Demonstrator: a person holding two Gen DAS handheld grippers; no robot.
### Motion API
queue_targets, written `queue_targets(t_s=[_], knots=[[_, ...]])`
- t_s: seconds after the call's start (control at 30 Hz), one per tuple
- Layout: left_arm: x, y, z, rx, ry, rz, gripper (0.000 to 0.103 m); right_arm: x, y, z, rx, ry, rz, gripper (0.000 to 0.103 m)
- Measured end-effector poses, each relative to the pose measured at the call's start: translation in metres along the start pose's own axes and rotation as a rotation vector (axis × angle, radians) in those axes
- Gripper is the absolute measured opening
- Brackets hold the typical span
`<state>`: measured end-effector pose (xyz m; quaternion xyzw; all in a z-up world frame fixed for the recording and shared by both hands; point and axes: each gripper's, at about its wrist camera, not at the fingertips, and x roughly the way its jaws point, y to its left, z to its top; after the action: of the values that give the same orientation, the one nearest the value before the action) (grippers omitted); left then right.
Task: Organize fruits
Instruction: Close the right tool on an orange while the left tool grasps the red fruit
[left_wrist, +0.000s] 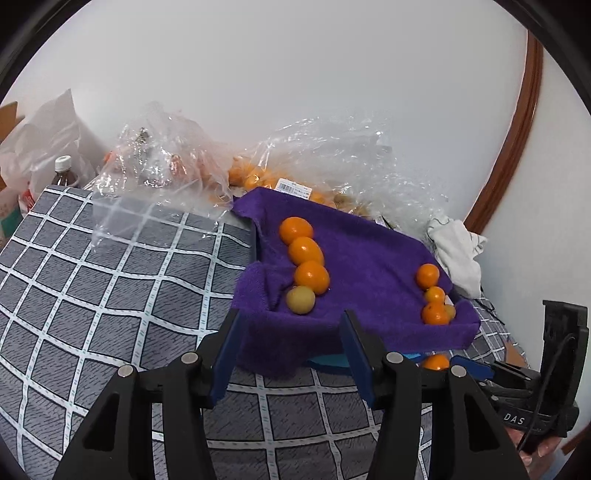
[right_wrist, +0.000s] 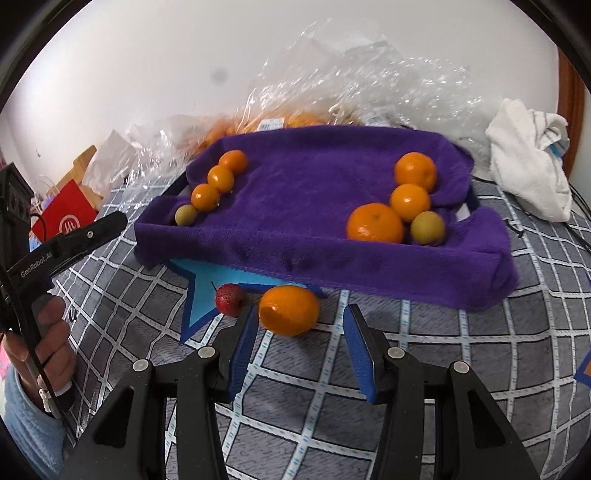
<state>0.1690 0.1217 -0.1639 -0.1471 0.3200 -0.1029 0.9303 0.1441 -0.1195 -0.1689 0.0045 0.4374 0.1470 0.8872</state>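
A tray covered by a purple towel (left_wrist: 369, 251) (right_wrist: 317, 177) holds two rows of fruit. The left row (left_wrist: 304, 253) (right_wrist: 214, 184) has three oranges and a yellow-green fruit (left_wrist: 301, 300). The right row (left_wrist: 434, 295) (right_wrist: 406, 199) has three oranges and a yellow-green fruit (right_wrist: 427, 227). A loose orange (right_wrist: 289, 309) (left_wrist: 436, 362) and a small red fruit (right_wrist: 231, 299) lie on the cloth in front of the tray. My right gripper (right_wrist: 301, 347) is open, just short of the loose orange. My left gripper (left_wrist: 291, 354) is open and empty before the tray.
The grey checked cloth (left_wrist: 110, 295) covers the surface. Clear plastic bags with more oranges (left_wrist: 258, 173) lie behind the tray. A white rag (right_wrist: 528, 155) lies at the right, a bottle (left_wrist: 64, 173) and a red bag (right_wrist: 66, 218) at the left. A blue star shape (right_wrist: 207, 291) lies under the tray.
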Motion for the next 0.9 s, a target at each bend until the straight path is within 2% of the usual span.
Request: queue_targets(t_s=[0.17, 0.23, 0.33, 0.53, 0.77, 0.9], knots=[[0.002, 0.0, -0.002, -0.02, 0.006, -0.019, 0.051, 0.016, 0.008, 0.003, -0.027, 0.018, -0.033, 0.048], [0.004, 0.0, -0.002, -0.018, 0.009, -0.01, 0.051, 0.02, 0.007, 0.003, -0.02, 0.023, -0.04, 0.04], [0.006, 0.0, -0.002, -0.02, 0.029, -0.026, 0.051, 0.013, 0.003, 0.001, -0.009, -0.001, -0.033, 0.04], [0.009, -0.01, -0.009, 0.024, 0.056, -0.044, 0.051, -0.013, -0.025, -0.011, 0.018, -0.062, -0.099, 0.04], [0.011, -0.03, -0.02, 0.107, 0.098, -0.085, 0.051, -0.033, -0.064, -0.03, 0.08, -0.073, -0.166, 0.04], [0.013, -0.042, -0.024, 0.12, 0.12, -0.061, 0.05, -0.041, -0.075, -0.039, 0.101, -0.075, -0.152, 0.04]])
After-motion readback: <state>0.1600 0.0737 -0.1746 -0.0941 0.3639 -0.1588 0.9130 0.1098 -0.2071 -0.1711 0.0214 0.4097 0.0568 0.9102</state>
